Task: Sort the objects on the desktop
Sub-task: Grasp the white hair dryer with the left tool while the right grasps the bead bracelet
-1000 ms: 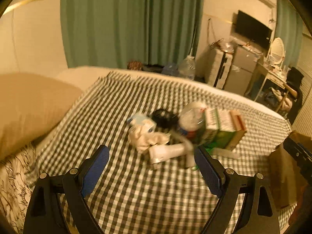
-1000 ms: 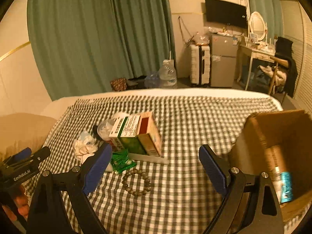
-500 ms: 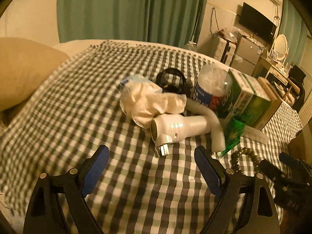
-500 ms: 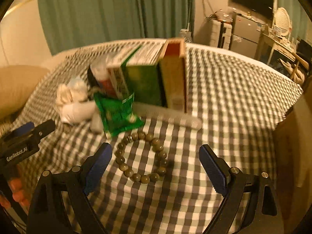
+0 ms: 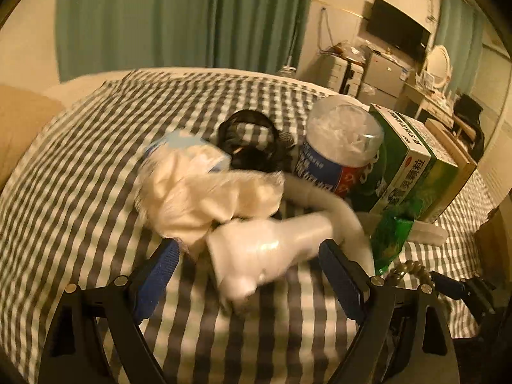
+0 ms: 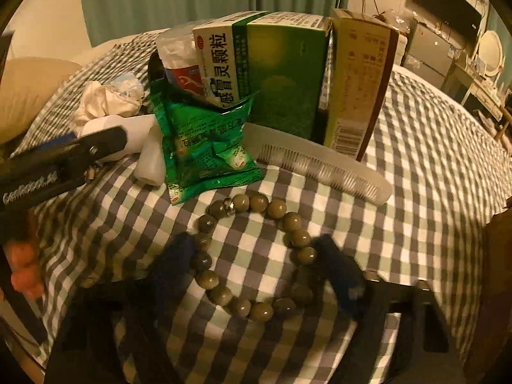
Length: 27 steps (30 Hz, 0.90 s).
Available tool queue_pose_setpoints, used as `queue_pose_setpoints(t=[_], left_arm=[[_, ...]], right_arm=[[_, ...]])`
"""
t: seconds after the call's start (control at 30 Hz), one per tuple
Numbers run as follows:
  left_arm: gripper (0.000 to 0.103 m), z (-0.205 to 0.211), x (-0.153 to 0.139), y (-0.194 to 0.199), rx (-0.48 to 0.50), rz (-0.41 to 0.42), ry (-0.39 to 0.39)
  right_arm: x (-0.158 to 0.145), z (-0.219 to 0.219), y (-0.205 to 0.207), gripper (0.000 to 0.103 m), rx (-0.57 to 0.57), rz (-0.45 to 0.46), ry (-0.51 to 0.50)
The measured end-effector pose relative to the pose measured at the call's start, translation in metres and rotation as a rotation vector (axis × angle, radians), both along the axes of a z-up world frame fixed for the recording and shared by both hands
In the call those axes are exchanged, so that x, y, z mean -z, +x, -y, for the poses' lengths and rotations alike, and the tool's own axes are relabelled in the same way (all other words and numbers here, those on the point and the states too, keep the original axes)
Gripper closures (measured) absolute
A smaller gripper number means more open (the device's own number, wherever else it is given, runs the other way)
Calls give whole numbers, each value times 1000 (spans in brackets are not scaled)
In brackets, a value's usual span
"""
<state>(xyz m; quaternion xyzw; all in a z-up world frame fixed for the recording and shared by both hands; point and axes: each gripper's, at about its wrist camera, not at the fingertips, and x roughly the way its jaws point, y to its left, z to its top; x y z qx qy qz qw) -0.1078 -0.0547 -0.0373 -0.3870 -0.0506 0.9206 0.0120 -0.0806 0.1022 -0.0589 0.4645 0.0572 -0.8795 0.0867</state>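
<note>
While both tools hang low over the checked bedspread point(image 6: 416, 166), the left tool point(image 5: 248, 264) stands wide, its blue pads either side of a white hair dryer point(image 5: 272, 249) without touching it. The dryer lies on its side, barrel running left to right, its plug end blurred and toward the camera, its handle angling away toward the green sachet point(image 6: 204, 147). A crumpled white cloth point(image 5: 204, 195) touches the dryer's far side; behind the cloth lies a black coiled thing, too dark to name.

The right tool point(image 6: 256, 265) is also spread wide, its motion-blurred fingers flanking a bead bracelet point(image 6: 252, 256) that lies flat as a ring. Whether the pads touch the beads cannot be told. Just beyond the bracelet a translucent comb point(image 6: 323, 166) lies with its long axis slanting from upper left to lower right, teeth facing the bracelet. Behind the comb stand a green medicine box point(image 6: 256, 73) and a brown box point(image 6: 358, 89), upright, partly hiding a clear-lidded tub point(image 5: 339, 153).
</note>
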Motion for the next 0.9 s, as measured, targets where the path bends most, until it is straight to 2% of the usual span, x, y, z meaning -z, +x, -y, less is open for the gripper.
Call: queue_pose_setpoints(t=[0.03,0.1,0.13,0.2,0.23,0.37,0.53,0.63,0.7,0.73,0.77,0.83,0.9], left_arm=[[11,-2,1,-5,2,-7,-21],[9,-4,2,-9,17,-8,-10],[9,-5,2,-10,21,-4,-2],[18,-7,2,-10,37,14,4],[22,-8,2,-7,41,20,0],[42,-11,1,10,63,39,-58],[48,-13,-1,31,89,83,-36],[47,-17,-6,34,120,100,-21],[41,-22,-9,30,134,101,-15],[33,-24,-9,23,139,101,-29],[29,-28,-8,17,133,93,-65],[26,-31,-1,3,124,91,-142],[26,-32,7,-8,150,122,-142]], right_arm=[[-1,-5,0,48,15,4,-11],[-4,-13,1,71,32,7,-17],[-5,-16,2,76,36,10,-23],[-7,-23,4,88,41,15,-48],[-8,-25,5,90,42,19,-56],[-14,-31,11,92,45,35,-71],[-22,-33,26,92,41,37,-88],[-25,-36,19,92,46,37,-109],[-25,-36,19,92,51,36,-112],[-24,-36,20,92,57,38,-111],[-24,-36,19,92,69,36,-109],[-23,-38,16,92,78,42,-120],[-23,-38,15,92,80,44,-123]])
